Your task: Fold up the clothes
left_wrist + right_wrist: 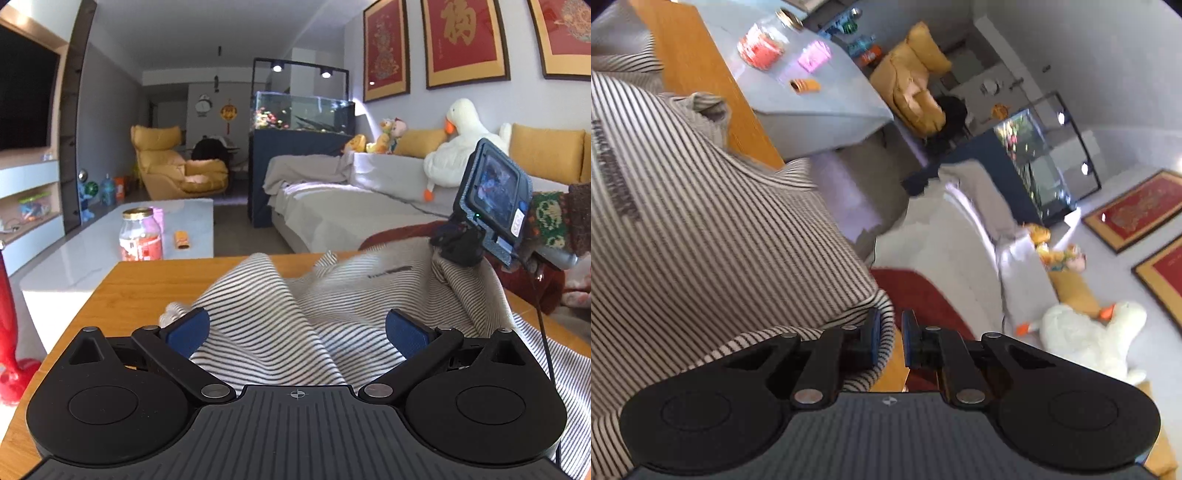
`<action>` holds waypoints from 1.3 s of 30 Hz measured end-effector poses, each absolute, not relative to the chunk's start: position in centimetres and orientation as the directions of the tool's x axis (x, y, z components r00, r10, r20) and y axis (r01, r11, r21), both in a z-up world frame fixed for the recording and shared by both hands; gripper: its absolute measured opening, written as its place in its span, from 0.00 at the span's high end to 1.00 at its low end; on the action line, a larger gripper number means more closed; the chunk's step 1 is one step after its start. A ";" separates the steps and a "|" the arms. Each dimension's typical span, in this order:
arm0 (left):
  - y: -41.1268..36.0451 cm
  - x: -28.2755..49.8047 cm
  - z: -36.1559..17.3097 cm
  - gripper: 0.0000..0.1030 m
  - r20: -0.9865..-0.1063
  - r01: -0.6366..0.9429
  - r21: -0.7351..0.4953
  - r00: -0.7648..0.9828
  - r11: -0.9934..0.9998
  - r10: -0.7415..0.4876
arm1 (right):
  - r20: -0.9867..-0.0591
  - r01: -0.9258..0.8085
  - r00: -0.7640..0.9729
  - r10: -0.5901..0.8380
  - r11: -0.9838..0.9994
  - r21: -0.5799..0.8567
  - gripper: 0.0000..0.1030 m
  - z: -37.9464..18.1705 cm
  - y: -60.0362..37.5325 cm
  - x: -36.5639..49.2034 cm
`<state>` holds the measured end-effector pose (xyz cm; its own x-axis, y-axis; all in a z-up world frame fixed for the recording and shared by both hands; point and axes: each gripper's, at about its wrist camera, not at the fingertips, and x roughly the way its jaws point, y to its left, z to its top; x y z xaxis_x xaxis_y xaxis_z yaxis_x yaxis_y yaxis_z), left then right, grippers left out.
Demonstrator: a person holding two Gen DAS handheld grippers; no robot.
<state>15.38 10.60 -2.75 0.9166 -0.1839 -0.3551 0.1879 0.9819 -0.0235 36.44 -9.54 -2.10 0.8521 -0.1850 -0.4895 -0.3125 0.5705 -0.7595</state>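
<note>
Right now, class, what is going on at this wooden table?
A person with a gripper in each hand is folding a striped shirt on the wooden table. The right gripper has its jaws nearly closed over the shirt's edge and lifts that side. The left gripper is open with cloth bunched between its pads. The shirt is rumpled, not yet folded.

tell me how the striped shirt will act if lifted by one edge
Probably floppy: the striped shirt already lies in soft folds on the wooden table. Likely light, since thin fabric bunches at the right tool. It should drape and sag, not hold shape.
</note>
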 end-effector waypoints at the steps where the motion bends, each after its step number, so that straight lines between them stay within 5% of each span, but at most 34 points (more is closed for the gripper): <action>1: 10.7 15.5 -2.8 0.00 -0.363 0.180 -0.022 0.915 0.983 -0.175 | -0.521 -0.325 0.833 -0.186 0.597 -0.733 0.89 -2.7 -9.9 37.1; 4: 11.2 16.1 -2.9 0.00 -0.380 0.153 0.018 0.915 0.988 -0.135 | -0.573 -0.341 0.809 -0.134 0.687 -0.642 0.87 -1.9 -10.4 37.2; 6: 11.5 16.6 -2.9 0.00 -0.390 0.130 0.062 0.916 0.990 -0.096 | -0.568 -0.336 0.820 -0.064 0.750 -0.569 0.66 1.1 -11.2 34.6; 8: 11.9 17.7 -3.1 0.00 -0.399 0.088 0.138 0.917 0.987 -0.026 | -0.541 -0.332 0.841 0.015 0.804 -0.493 0.33 4.4 -12.2 31.2; 13: 14.5 20.1 -2.5 0.00 -0.415 -0.035 0.239 0.900 0.970 0.135 | -0.552 -0.405 0.820 0.148 0.832 -0.379 0.27 8.2 -14.2 21.7; 18: 15.6 15.9 0.0 0.00 -0.475 0.120 0.145 0.879 0.982 -0.038 | -0.674 -0.560 0.711 0.202 0.742 -0.368 0.27 6.1 -14.7 11.7; 24: 12.0 9.1 1.5 0.00 -0.502 0.280 0.126 0.846 0.952 -0.182 | -0.768 -0.770 0.547 0.332 0.560 -0.306 0.42 2.3 -12.5 2.6; 28: 9.9 5.4 2.1 0.00 -0.518 0.346 0.143 0.824 0.927 -0.228 | -0.729 -0.764 0.602 0.326 0.500 -0.407 0.54 0.3 -10.7 1.5; 29: 9.5 4.6 2.2 0.00 -0.526 0.365 0.143 0.816 0.920 -0.242 | -0.718 -0.760 0.615 0.326 0.485 -0.432 0.72 -0.1 -10.3 1.2; 31: 8.8 3.3 2.0 0.00 -0.544 0.408 0.143 0.794 0.902 -0.273 | -0.680 -0.727 0.664 0.311 0.480 -0.490 0.91 -0.5 -9.8 1.5; 35: 7.0 1.9 0.4 0.00 -0.591 0.462 0.231 0.766 0.856 -0.254 | -0.578 -0.621 0.758 0.301 0.605 -0.499 0.93 2.3 -10.5 4.1; 39: 6.8 3.6 -2.2 0.00 -0.600 0.351 0.389 0.798 0.851 -0.055 | -0.544 -0.599 0.767 0.340 0.683 -0.417 0.93 5.4 -12.2 4.4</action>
<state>3.56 6.84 -2.19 0.7980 -0.0550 -0.6001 0.3515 0.8514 0.3894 4.40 -12.24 5.43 0.7671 0.3402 -0.5439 -0.5990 0.6833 -0.4174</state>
